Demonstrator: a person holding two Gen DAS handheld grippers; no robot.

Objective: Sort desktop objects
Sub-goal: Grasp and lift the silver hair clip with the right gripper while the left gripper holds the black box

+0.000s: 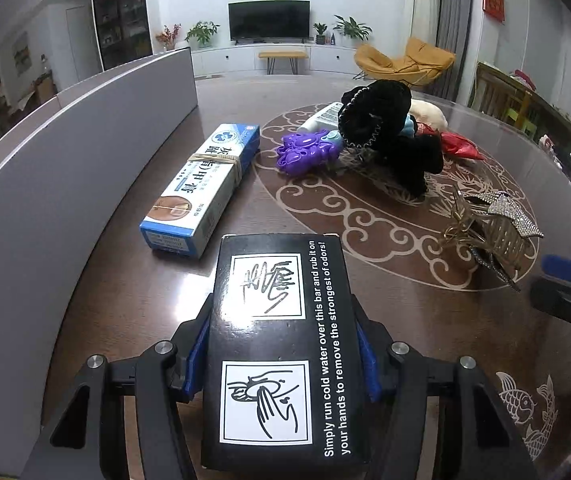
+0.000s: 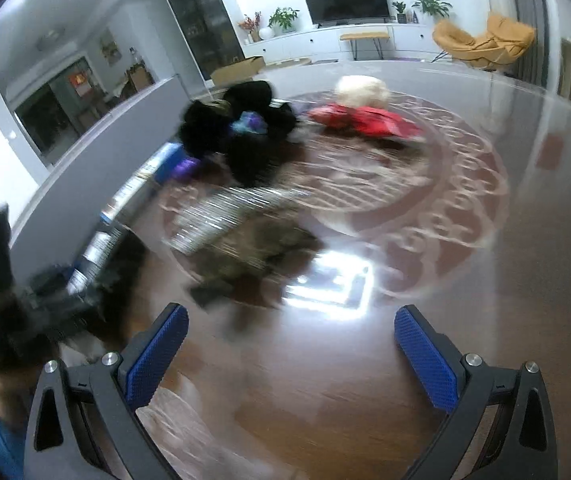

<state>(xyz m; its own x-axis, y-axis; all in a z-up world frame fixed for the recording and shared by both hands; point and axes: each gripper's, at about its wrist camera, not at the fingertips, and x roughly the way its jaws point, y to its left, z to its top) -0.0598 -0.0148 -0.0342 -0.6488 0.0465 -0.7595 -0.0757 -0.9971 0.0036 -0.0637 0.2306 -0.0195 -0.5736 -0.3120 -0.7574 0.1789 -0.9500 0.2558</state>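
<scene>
My left gripper (image 1: 283,344) is shut on a black box (image 1: 281,344) printed with hand-washing drawings and holds it just above the dark table. A blue and white ointment box (image 1: 205,188) with a rubber band lies ahead, by the grey partition. A purple hair clip (image 1: 305,152), black scrunchies (image 1: 389,132), a red item (image 1: 459,146) and a gold rhinestone claw clip (image 1: 493,228) lie on the table's round pattern. My right gripper (image 2: 291,354) is open and empty above the table; its view is blurred. The claw clip (image 2: 241,232) lies ahead of it, to the left.
A grey partition (image 1: 65,168) runs along the table's left side. A white tube (image 1: 321,116) and a cream fluffy item (image 1: 429,114) lie behind the scrunchies. The right gripper's finger (image 1: 565,270) shows at the right edge of the left wrist view.
</scene>
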